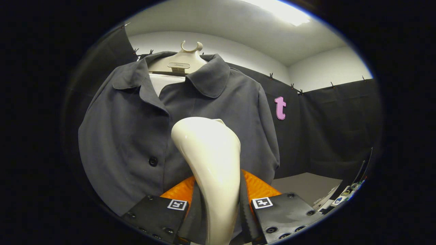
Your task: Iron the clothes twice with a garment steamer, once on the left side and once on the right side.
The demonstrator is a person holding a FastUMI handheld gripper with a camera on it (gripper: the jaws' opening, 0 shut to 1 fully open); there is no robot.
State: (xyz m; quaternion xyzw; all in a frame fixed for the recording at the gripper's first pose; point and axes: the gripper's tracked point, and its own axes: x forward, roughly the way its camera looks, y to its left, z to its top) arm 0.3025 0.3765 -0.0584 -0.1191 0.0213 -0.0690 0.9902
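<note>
A dark grey button-up shirt (129, 122) with a wide collar hangs on a cream hanger (184, 61) right ahead of me. My gripper (218, 204) is shut on the glossy cream garment steamer (211, 153), whose handle runs up between the two fingers. The steamer's head curves forward and sits against or very near the shirt's front, just right of the button placket at mid-chest height. One black button (153, 161) shows to the left of the steamer. The steamer hides the shirt's lower middle.
Black cloth walls (333, 129) close the booth behind and to the right of the shirt. A grey tabletop (306, 187) lies low to the right, with a few small items (347, 195) at its far edge.
</note>
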